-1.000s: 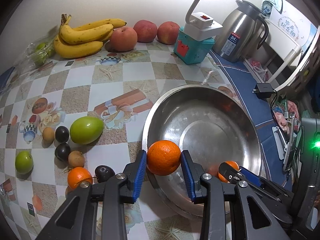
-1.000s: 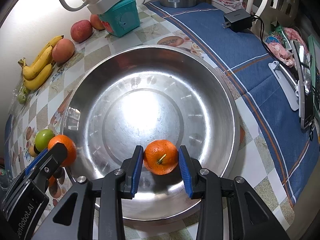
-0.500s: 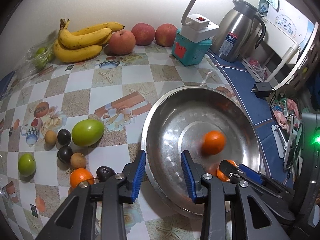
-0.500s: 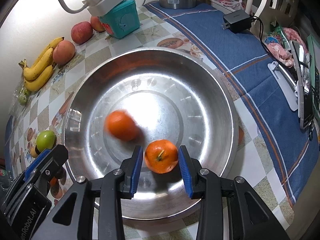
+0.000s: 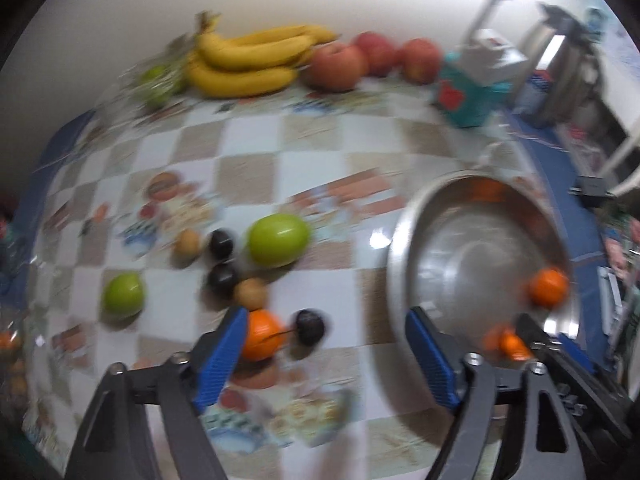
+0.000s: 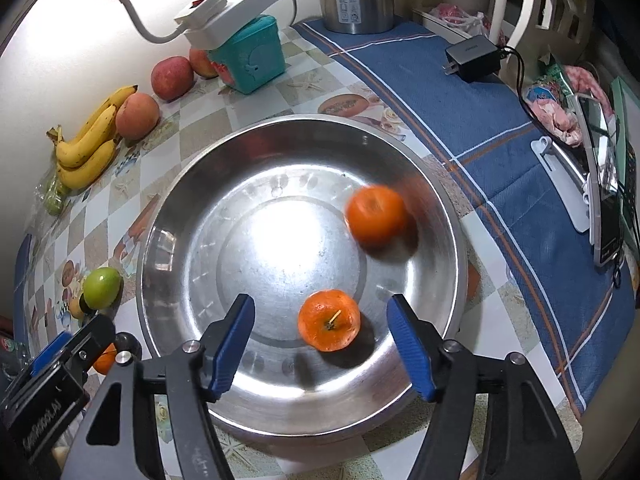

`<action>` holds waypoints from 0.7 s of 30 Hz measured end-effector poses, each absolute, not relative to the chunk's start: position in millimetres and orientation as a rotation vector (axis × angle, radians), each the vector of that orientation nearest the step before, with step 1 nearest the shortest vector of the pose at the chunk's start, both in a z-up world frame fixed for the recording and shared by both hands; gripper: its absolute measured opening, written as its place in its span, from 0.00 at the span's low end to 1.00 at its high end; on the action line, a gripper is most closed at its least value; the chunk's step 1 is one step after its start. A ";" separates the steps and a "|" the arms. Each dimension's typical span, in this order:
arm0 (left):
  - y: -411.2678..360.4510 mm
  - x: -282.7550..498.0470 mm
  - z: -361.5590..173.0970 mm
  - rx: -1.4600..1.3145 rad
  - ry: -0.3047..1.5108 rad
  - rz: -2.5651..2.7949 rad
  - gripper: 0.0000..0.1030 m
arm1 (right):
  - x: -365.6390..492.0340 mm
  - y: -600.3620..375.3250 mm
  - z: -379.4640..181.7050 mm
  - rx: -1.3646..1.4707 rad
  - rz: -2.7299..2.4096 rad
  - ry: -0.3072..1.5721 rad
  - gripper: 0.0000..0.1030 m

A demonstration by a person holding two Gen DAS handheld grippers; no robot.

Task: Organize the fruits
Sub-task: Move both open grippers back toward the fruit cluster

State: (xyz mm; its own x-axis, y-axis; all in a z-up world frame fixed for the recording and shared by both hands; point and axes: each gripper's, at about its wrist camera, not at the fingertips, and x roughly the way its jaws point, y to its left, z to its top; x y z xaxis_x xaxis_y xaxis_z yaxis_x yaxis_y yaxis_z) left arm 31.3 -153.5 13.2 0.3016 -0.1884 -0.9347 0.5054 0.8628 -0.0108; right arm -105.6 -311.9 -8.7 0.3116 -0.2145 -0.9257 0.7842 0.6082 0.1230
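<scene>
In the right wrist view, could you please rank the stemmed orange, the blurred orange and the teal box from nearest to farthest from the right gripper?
1. Stemmed orange, between the open right gripper jaws, in the steel bowl.
2. Blurred orange, by the bowl's right wall.
3. Teal box, beyond the bowl, under a white power strip.

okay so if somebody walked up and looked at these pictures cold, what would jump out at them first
Most likely the big steel bowl filling the middle of the right wrist view, with two oranges in it: a sharp one lying between the open right gripper and a blurred one near the far right wall. Next, the yellow bananas and red apples lined along the back wall, and the small loose fruits on the checked tablecloth left of the bowl.
</scene>
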 end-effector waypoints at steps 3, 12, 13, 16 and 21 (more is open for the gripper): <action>-141.7 38.2 9.2 0.325 1.194 -0.395 0.90 | -103.6 -310.6 -10.0 0.631 -0.713 1.063 0.79; -115.7 56.0 11.8 0.423 1.152 -0.248 1.00 | -96.9 -301.6 -8.8 0.594 -0.661 1.070 0.81; -112.3 58.3 13.3 0.461 1.127 -0.226 1.00 | -95.3 -298.9 -8.4 0.591 -0.654 1.070 0.82; -100.7 65.9 17.0 0.501 1.087 -0.181 1.00 | -89.9 -289.9 -7.6 0.572 -0.627 1.077 0.82; -80.2 78.6 23.4 0.515 1.074 -0.143 1.00 | -79.9 -272.8 -7.3 0.553 -0.565 1.087 0.82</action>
State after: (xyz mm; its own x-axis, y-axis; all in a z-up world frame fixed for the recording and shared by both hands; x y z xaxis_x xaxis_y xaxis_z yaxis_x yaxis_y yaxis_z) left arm 78.6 -80.2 23.4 0.4805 0.1341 -0.8667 0.3555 0.8736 0.3323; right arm -79.9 -272.8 -7.3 0.3564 -0.1519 -0.9219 0.6674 0.7319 0.1374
